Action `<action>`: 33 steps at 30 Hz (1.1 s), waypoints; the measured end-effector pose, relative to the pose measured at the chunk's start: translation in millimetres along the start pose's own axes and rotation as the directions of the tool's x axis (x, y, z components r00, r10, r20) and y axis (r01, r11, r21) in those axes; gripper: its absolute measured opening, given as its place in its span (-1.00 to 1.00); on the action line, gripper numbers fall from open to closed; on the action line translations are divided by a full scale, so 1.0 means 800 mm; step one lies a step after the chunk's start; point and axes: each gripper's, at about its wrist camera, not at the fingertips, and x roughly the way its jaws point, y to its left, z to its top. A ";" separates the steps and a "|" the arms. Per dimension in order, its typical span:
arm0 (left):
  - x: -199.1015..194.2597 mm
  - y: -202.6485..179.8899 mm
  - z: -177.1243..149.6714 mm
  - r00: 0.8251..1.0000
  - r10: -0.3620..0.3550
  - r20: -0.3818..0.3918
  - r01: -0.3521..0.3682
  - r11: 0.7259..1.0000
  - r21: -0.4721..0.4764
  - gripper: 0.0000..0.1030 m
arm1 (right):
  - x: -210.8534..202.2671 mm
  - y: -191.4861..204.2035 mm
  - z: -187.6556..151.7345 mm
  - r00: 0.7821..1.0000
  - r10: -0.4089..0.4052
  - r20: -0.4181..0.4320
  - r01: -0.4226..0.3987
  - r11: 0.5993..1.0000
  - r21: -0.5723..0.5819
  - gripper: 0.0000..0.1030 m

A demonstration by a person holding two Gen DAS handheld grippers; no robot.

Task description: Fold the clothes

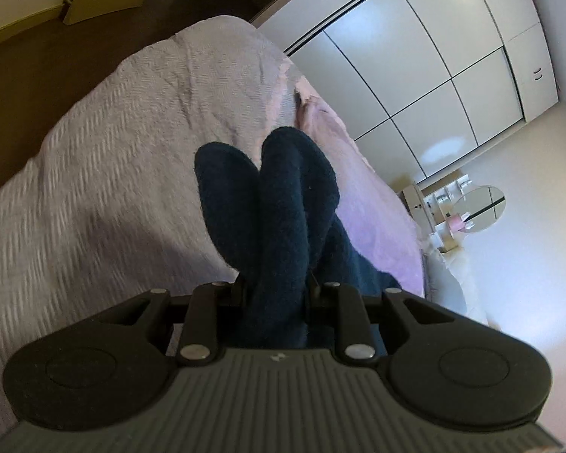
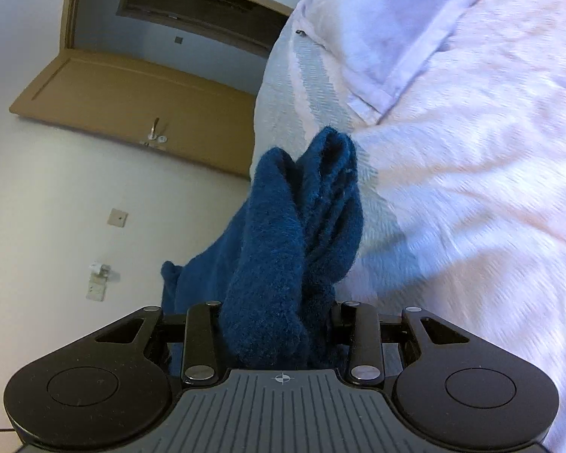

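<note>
A bed (image 1: 105, 158) under a pale woven bedspread (image 2: 471, 188) is filling the room, a white panelled wardrobe (image 1: 415, 75) reflecting a ceiling light beside it, an oval mirror (image 1: 479, 208) hanging on the wall, a tan door (image 2: 132, 90) standing open beyond.

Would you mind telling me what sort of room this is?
Most likely a bedroom: a bed with a pale textured cover, a pillow, and tall wardrobe doors alongside.
</note>
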 end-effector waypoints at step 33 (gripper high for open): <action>0.078 0.086 0.067 0.982 0.179 0.057 -0.184 0.979 0.093 -0.88 | 0.160 -0.010 0.072 0.965 -0.253 0.076 0.253 0.807 -0.534 -0.96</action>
